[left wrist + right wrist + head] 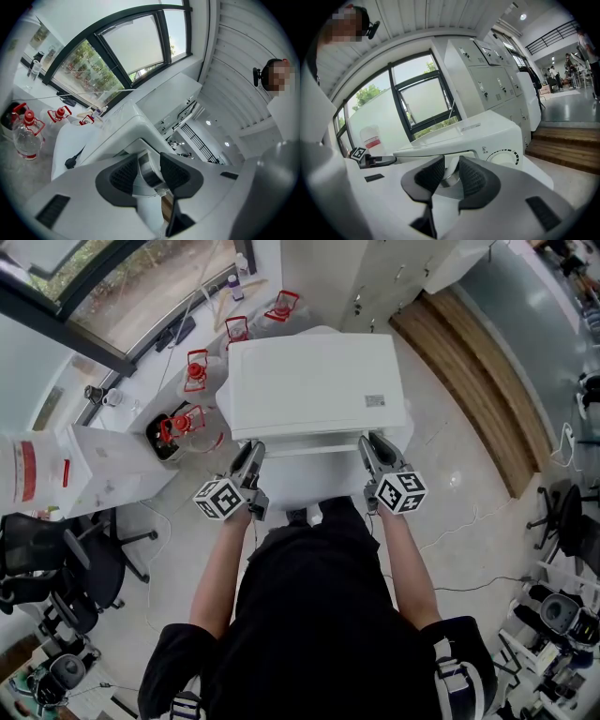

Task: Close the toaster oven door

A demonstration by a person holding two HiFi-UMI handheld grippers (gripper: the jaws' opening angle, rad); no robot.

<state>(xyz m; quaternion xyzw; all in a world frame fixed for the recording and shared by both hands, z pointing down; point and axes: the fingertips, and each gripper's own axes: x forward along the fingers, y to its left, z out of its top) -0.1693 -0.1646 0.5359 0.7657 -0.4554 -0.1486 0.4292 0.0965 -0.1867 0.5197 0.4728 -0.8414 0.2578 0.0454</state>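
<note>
A white toaster oven (319, 381) stands in front of me in the head view. Its door handle (309, 448) runs along the front edge between my two grippers. My left gripper (253, 448) is at the handle's left end. In the left gripper view its jaws (149, 166) are closed on a white and grey handle piece (146, 168). My right gripper (371, 442) is at the right end, and its jaws (451, 174) pinch the handle's white post (450, 169). Beside that post is the oven's dial (502, 157). The door looks near upright; whether it is fully closed is hidden.
Clear water jugs with red handles (192, 371) stand on the floor to the left of the oven. A white desk (112, 465) and a black office chair (56, 549) are further left. Wooden steps (478, 381) run along the right. White lockers (487, 79) stand behind.
</note>
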